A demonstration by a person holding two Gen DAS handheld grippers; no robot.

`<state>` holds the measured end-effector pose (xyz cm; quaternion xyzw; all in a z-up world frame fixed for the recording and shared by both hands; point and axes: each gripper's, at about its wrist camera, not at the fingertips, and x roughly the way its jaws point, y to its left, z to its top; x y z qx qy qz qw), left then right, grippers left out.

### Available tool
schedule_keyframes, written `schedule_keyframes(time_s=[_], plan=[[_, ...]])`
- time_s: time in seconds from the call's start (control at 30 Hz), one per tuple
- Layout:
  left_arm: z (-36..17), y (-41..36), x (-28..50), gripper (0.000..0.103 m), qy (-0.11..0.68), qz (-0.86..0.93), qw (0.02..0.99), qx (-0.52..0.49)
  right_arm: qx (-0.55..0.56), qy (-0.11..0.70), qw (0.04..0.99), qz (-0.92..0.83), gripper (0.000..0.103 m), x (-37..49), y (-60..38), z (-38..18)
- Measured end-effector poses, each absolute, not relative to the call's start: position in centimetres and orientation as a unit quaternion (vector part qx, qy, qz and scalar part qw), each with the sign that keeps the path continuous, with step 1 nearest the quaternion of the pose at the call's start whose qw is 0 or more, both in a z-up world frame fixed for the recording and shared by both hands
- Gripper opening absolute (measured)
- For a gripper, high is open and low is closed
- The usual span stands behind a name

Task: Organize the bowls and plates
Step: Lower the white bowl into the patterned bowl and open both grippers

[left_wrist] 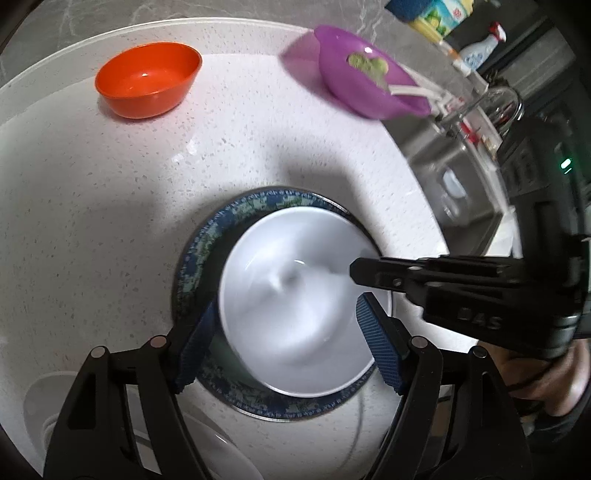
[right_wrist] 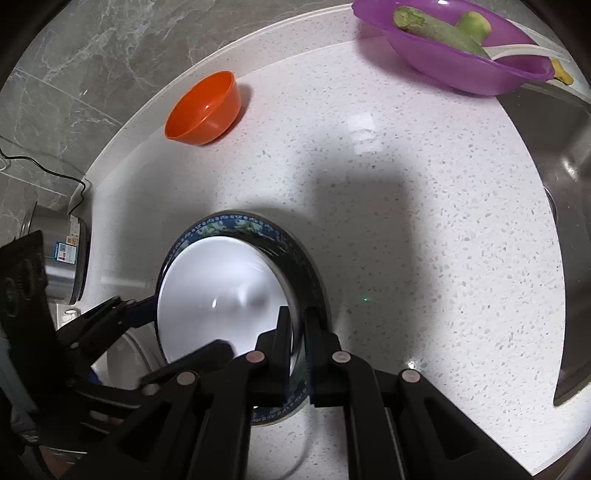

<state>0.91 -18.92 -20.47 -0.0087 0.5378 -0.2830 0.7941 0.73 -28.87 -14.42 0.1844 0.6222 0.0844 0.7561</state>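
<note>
Nearest us, our left gripper [left_wrist: 284,325] stands wide open, its blue pads [left_wrist: 376,339] straddling the white bowl [left_wrist: 295,314] without pressing on it; it holds nothing. Our right gripper [right_wrist: 295,328] is pinched tight on that bowl's rim, one finger inside and one outside, so the bowl is in its grip alone. The white bowl sits in the blue plate [left_wrist: 195,254], which lies flat on the speckled counter [left_wrist: 110,221]. Whether the bowl's foot fully rests on the plate or hangs a touch tilted we cannot tell; its edge is blurred.

We judge one nesting step as nearly done: bowl onto plate, with only the right-hand release left. Low at the left edge, part of another white dish [left_wrist: 221,454] shows, too cut off to name.

Farther back, the orange bowl [left_wrist: 147,79] stands alone and empty, well apart from the stack, so it is still to be gathered. Farthest, by the sink [right_wrist: 569,192], the purple bowl [right_wrist: 458,51] holds green vegetables [right_wrist: 436,27] and looks untouched; we would probably leave it
</note>
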Motion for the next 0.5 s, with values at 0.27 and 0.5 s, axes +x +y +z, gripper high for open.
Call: schedule_keyframes(time_s=[0.27, 0.5], plan=[[-17.7, -15.5, 2.1, 0.074, 0.517, -0.284, 0.806, -0.055, 0.151, 0.622, 0.764, 0.081, 0.008, 1.2, -28.1, -14.2], [-16.2, -11.1, 5.0, 0.074, 0.511, -0.247, 0.821, -0.063, 0.132, 0.619, 0.770, 0.081, 0.018, 1.1, -27.4, -14.0]])
